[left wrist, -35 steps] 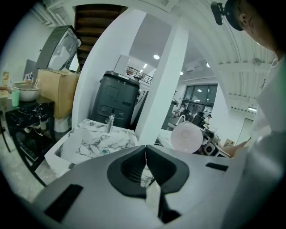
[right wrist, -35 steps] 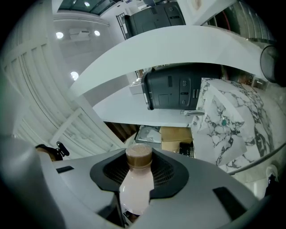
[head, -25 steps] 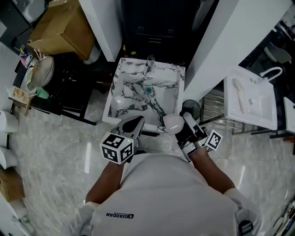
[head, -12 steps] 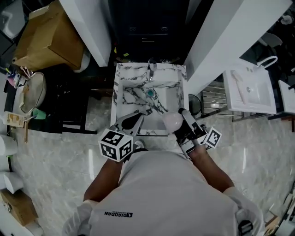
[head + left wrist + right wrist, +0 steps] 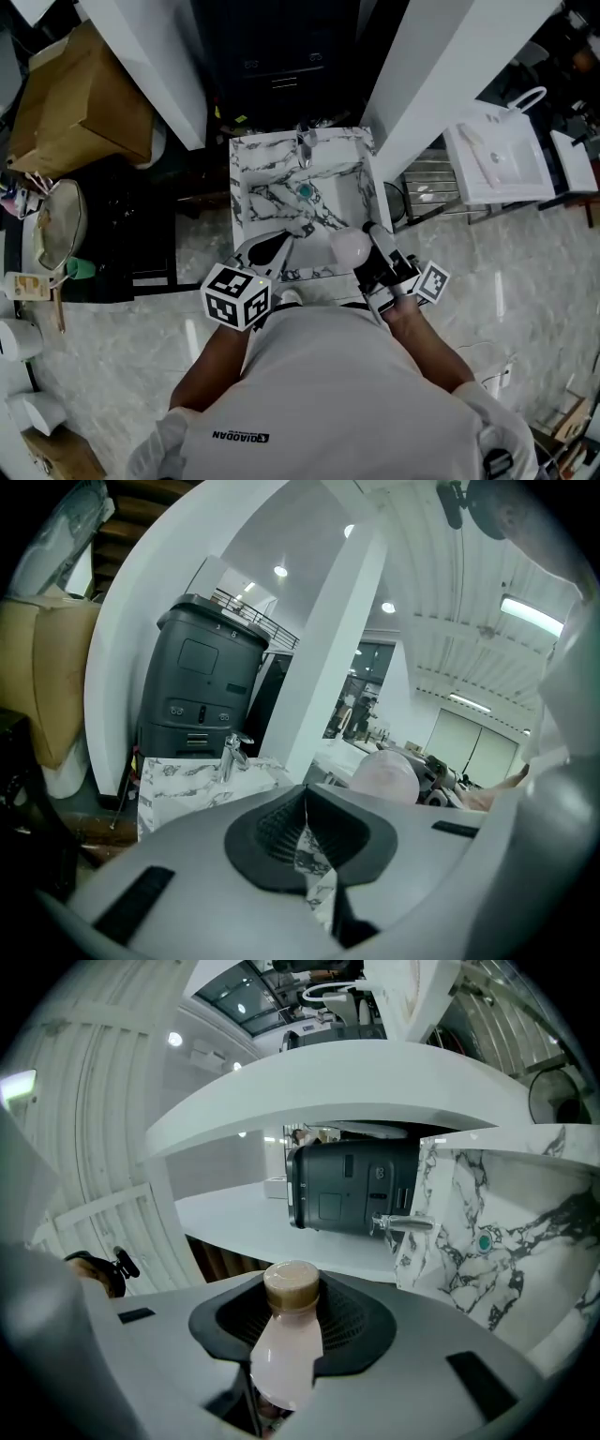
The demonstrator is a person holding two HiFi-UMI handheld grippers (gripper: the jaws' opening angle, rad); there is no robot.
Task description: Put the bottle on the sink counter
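Note:
A pale pink bottle (image 5: 350, 247) with a tan cap (image 5: 291, 1283) lies between the jaws of my right gripper (image 5: 364, 253), which is shut on it. In the right gripper view the bottle (image 5: 284, 1349) points toward the white marble sink (image 5: 487, 1241) and its chrome faucet (image 5: 405, 1224). My left gripper (image 5: 277, 246) hovers over the sink's front edge (image 5: 281, 274), to the left of the bottle. Its pads (image 5: 323, 832) meet with nothing between them. The left gripper view shows the bottle (image 5: 384, 772) off to its right.
A dark grey unit (image 5: 281, 56) stands behind the sink, between white walls (image 5: 150, 66). A brown cardboard box (image 5: 80, 103) sits at the far left. A second white basin (image 5: 492, 155) and a metal rack (image 5: 427, 187) are to the right.
Both grippers have moved forward from the floor in front of the sink to over its front edge. The bottle stays held in the right gripper.

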